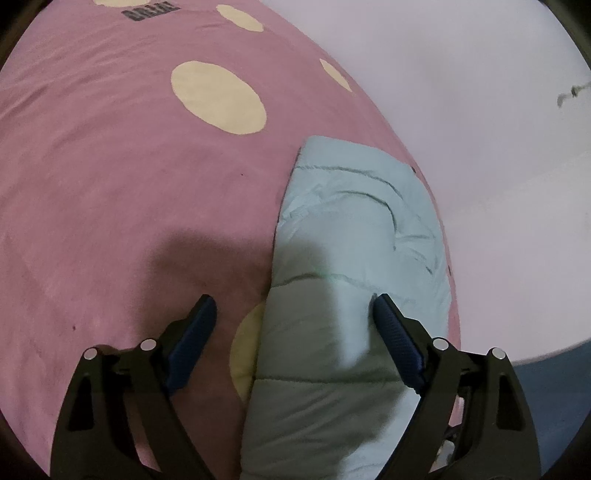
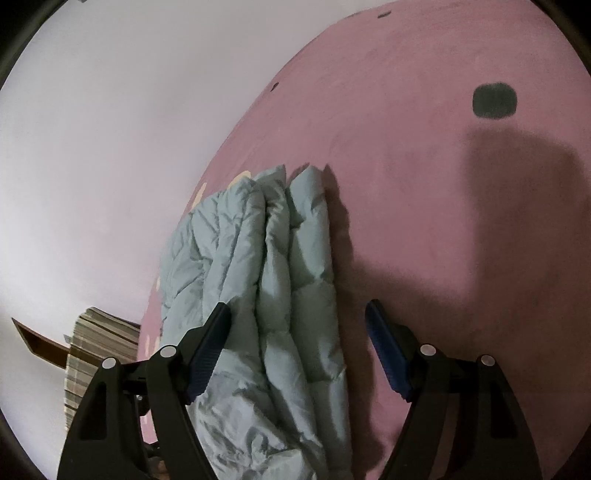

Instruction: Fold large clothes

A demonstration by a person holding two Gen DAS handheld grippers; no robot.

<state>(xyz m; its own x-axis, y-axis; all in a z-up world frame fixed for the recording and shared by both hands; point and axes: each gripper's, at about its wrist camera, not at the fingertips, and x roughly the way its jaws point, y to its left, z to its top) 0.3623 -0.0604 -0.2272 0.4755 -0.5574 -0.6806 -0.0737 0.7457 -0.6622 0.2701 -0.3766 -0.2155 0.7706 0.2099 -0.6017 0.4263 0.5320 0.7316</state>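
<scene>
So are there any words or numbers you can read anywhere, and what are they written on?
One dark block-letter word is printed on the pink bedsheet, at the top of the left wrist view: it appears upside down and too blurred to read for sure.
The light blue puffy jacket: no words or label visible.
The dark patch on the sheet in the right wrist view: a plain shape, no letters.
No numbers or signs anywhere.
</scene>
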